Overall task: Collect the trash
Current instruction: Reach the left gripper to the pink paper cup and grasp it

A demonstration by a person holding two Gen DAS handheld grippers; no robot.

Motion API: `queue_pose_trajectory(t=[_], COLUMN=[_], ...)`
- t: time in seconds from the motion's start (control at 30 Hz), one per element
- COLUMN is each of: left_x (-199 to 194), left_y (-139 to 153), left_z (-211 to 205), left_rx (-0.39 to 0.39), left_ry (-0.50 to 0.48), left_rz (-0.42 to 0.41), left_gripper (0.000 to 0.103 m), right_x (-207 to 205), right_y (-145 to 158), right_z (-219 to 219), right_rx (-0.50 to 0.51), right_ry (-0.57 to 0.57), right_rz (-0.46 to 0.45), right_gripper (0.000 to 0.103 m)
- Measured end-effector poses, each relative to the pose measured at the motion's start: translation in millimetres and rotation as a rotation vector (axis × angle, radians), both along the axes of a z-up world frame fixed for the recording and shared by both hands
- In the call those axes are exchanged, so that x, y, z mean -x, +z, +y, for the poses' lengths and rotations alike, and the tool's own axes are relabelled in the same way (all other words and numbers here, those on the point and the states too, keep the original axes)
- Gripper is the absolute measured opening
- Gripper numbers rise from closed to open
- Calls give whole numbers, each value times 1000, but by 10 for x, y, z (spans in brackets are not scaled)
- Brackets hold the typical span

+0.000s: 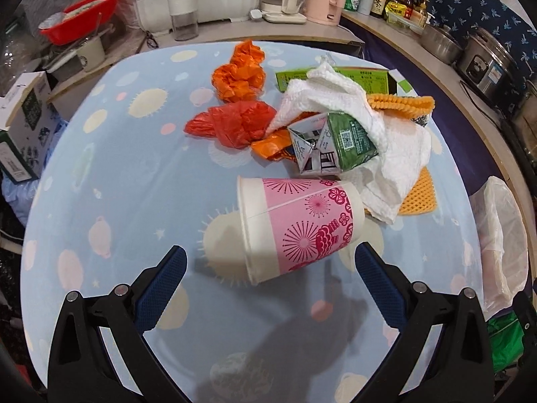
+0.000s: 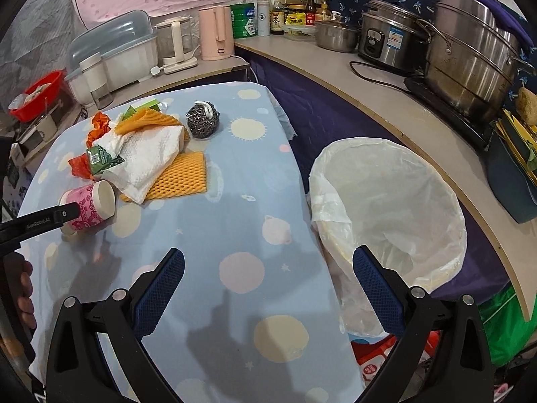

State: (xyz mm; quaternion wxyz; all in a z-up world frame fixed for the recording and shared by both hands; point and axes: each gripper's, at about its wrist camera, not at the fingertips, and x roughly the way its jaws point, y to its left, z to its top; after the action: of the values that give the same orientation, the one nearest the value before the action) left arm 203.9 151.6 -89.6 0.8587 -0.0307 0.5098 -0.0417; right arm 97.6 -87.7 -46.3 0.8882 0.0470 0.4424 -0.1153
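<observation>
Left claw (image 1: 270, 262) wide open, straddling tipped paper cup (image 1: 298, 225) on table (image 1: 117, 174). I'm at grasp step: close, then carry to bin (image 2: 386, 201). Right claw (image 2: 268, 265) open, empty.

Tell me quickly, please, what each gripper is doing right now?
Left gripper: open, fingers either side of the pink paper cup, not closed on it.
Right gripper: open, holding nothing, above the table edge near the lined bin.

I can read "GenRobot.AI" on the left gripper (image 2: 68, 215) arm; the carton (image 1: 339, 144) print stays illegible to me.
</observation>
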Motion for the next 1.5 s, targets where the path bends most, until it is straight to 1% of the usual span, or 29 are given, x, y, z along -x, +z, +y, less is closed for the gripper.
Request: queue_pose_trajectory(t=[0.27, 0.4, 0.5, 0.53, 0.57, 0.63, 0.83, 0.87, 0.9, 0.93, 1.03, 1.07, 1.13, 1.2, 1.3, 1.4, 1.47, 1.5], left_x=[-143, -210, -258, -274, -288, -301, -242, -223, -205, -204, -203, -199, -185, -172, -145, -129, -106, -98], left_y=[-97, -137, -155, -163, -164, -179, -140, -122, -103, -99, -106, -115, -121, -118, -98, -71, -56, -50], left_z=[-120, -188, -258, -277, -284, -294, -215, -200, -185, -175, -111, -100, -81, -77, -76, -72, -77, -76], left_rx=[23, 51, 41, 32, 28, 23, 33, 28, 23, 17, 34, 29, 33, 36, 39, 39, 35, 34], left_ry=[-34, -39, -41, -40, -41, -51, -41, -40, -42, -46, -37, -33, -32, -30, -32, -34, -35, -35], left_rz=[-7, 4, 2, 0, -3, 4, -11, -16, -22, -16, 0, 1, 4, 5, 3, -1, -6, -5], left_gripper=[96, 96, 96, 94, 87, 78, 77, 74, 68, 57, 57, 57, 56, 56, 53, 52, 50, 49], right_x=[-299, -460, -570, -602, -634, -697, -922, -965, -998, -1046, -1199, -1257, -1362, -1462, -1599, -1729, -1772, -1778], right_y=[-36, -61, -84, -91, -100, -132, -288, -308, -323, -338, -367, -372, -374, -374, -386, -452, -497, -513], right_z=[193, 259, 301, 316, 331, 357, 417, 430, 440, 453, 489, 505, 541, 568, 589, 623, 631, 645], right_rx=[6, 6, -3, -5, -6, -7, -45, -57, -68, -85, -142, -158, -180, -196, -233, -264, -277, -282], right_ry=[32, 47, 57, 61, 66, 72, 94, 98, 102, 106, 118, 122, 135, 145, 162, 177, 184, 192], right_rz=[-12, -18, -20, -21, -22, -21, 7, 10, 12, 14, 14, 13, 10, 5, -17, -7, 6, 14], right_gripper=[96, 96, 96, 96, 96, 96, 95, 94, 90, 85, 73, 70, 58, 52, 50, 50, 38, 20])
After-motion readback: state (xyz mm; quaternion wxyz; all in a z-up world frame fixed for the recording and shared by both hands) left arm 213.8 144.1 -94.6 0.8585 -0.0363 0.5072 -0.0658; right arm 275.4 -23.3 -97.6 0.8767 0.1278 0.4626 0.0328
